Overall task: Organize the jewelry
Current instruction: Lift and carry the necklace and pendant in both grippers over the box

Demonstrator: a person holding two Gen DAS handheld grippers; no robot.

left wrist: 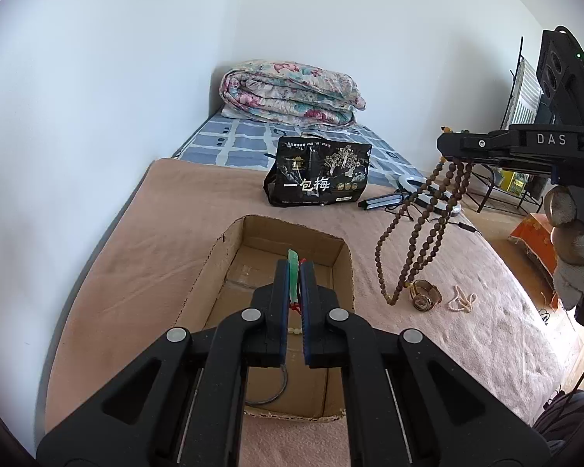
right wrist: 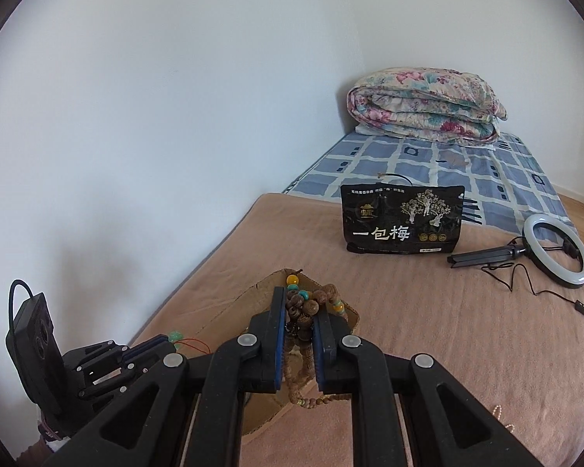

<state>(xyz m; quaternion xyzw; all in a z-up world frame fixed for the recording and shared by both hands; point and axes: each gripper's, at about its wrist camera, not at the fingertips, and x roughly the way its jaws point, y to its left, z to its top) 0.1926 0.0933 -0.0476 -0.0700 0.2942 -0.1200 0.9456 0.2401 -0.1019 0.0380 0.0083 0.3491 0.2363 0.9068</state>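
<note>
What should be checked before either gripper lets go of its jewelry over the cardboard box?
1. Left gripper shut on the green pendant: ok.
2. Right gripper shut on the wooden bead necklace: ok.
3. Pendant above the cardboard box opening: ok.
4. Necklace loops fully over the box: not ok; in the left view they dangle beside it.
5. Box floor free to take both: cannot tell, grippers hide part.
6. Watch and pearl bracelet boxed: not ok, on the blanket.

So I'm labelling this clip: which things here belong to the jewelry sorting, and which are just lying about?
Part of the job: green pendant in left gripper; wooden bead necklace in right gripper; cardboard box; watch; pearl strand.

Lying about: black bag; ring light; folded quilt.
</note>
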